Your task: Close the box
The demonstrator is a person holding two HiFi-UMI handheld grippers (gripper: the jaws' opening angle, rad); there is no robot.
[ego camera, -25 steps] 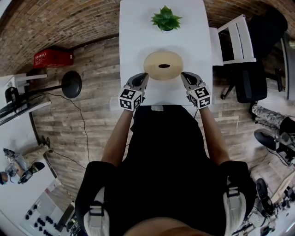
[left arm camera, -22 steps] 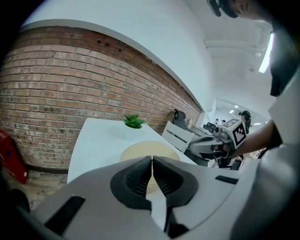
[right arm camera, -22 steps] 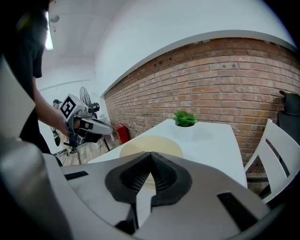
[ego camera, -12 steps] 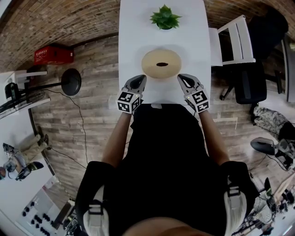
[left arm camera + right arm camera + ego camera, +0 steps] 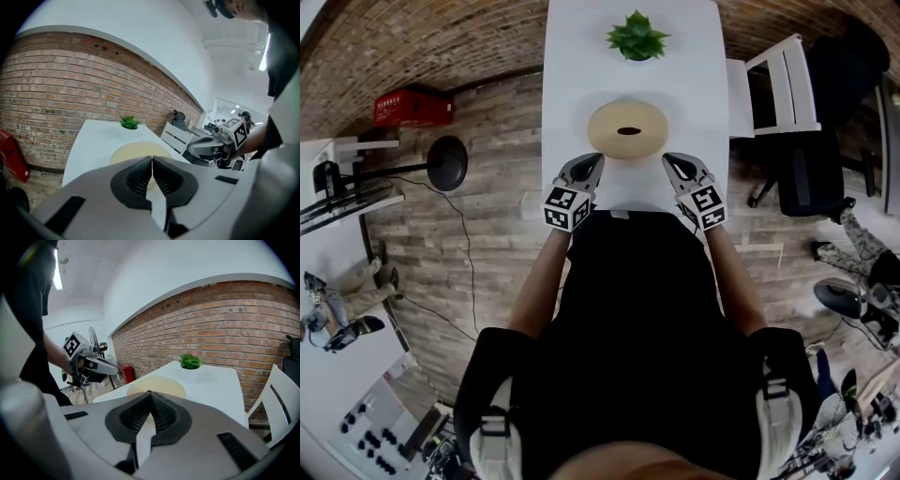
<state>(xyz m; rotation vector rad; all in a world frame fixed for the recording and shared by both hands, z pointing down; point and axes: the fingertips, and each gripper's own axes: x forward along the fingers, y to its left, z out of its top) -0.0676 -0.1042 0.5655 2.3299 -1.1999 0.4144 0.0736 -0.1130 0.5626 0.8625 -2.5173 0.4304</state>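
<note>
The white table (image 5: 581,56) is a narrow one, standing out from a red brick wall (image 5: 56,79) over a floor of grey-brown planks (image 5: 487,234). Most of its top is bare. The round tan box (image 5: 627,129) sits near the middle of it, with a dark oval in the centre of its top. At the far end, close to the wall, is a small green potted plant (image 5: 637,37).

The person stands at the near end, and their dark clothing hides that edge of the table. The left gripper (image 5: 589,160) and right gripper (image 5: 673,159) are held out low on either side of the box's near rim. Both point toward it, close to it, though I can't tell if either touches. On each one the jaws are pressed together with nothing between them, and the box lies beyond the tips.

A white slatted chair (image 5: 778,80) is drawn up just beside the table's right edge, with a black office chair (image 5: 811,164) behind it. On the left there is a red crate (image 5: 411,106) against the wall, a black round disc (image 5: 448,167) on the floor and a thin cable (image 5: 469,246) trailing across the planks. None of this comes between the grippers and the box.
</note>
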